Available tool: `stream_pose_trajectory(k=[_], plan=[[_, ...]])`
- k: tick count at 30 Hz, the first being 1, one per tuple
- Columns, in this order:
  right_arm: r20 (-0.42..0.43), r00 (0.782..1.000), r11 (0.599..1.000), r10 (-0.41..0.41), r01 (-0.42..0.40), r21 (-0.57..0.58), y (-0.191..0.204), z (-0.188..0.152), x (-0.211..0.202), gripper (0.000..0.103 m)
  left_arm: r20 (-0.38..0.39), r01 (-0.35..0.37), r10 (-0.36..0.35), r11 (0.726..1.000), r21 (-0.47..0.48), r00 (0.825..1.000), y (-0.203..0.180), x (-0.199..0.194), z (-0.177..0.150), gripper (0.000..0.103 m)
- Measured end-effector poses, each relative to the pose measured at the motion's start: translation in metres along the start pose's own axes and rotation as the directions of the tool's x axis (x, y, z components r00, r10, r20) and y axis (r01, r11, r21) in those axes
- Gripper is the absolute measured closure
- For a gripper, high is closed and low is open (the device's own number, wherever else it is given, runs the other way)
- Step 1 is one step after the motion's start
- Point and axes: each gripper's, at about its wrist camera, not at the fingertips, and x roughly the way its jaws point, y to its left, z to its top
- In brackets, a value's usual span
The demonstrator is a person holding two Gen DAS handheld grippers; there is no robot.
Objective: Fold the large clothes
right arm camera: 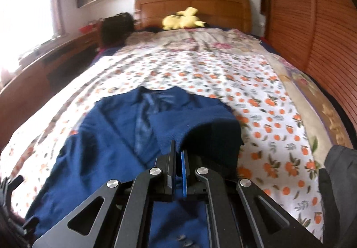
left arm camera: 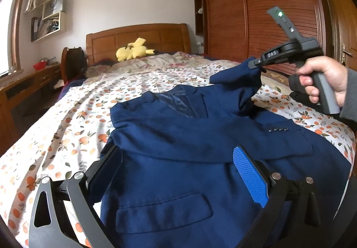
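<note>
jacket (left arm camera: 189,136): navy blazer, front side up on the orange-print sheet (left arm camera: 67,127), collar toward the headboard (left arm camera: 138,36), hem nearest the cameras; a flap pocket and a row of cuff buttons visible.
sleeve (left arm camera: 236,76): one sleeve lifted off the blazer, cuff end raised above the sheet, the rest draping down to the shoulder.
right gripper (right arm camera: 178,154): jaws nearly closed, pinching the raised sleeve cloth between the black finger and the blue pad; in the left wrist view, up at the right with a green light on its body.
right hand (left arm camera: 321,78): wrapped around the grey handle, grey cuff at the wrist.
left gripper (left arm camera: 178,158): jaws spread wide, nothing between them; low over the lower half of the blazer, contact with the cloth not clear.
bed surroundings: yellow plush toy (left arm camera: 133,49) at the headboard, crumpled floral quilt (left arm camera: 156,62) beyond the blazer, wooden wardrobe (left arm camera: 263,7) on the right, desk (left arm camera: 26,82) and window on the left.
right wrist view: motion-blurred, small detail unclear.
</note>
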Motion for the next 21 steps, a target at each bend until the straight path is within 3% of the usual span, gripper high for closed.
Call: stream_pose_trajectory(k=[8,12,21], plan=[[-0.109,0.981,0.982,0.162,-0.171,-0.078,0.067,-0.049,0.002,0.1,-0.02,-0.045,0.045,0.999,-0.03,0.999,0.02,-0.002,-0.007,0.003],[-0.176,0.965,0.967,0.192,-0.217,-0.136,0.096,-0.087,0.005,0.1,-0.035,-0.049,0.047,0.998,-0.05,0.998,0.027,-0.001,-0.01,0.003],[-0.161,0.958,0.951,0.239,-0.265,-0.16,0.109,-0.122,-0.02,0.1,-0.039,-0.065,0.064,0.997,-0.03,0.997,0.021,0.004,-0.009,0.003]])
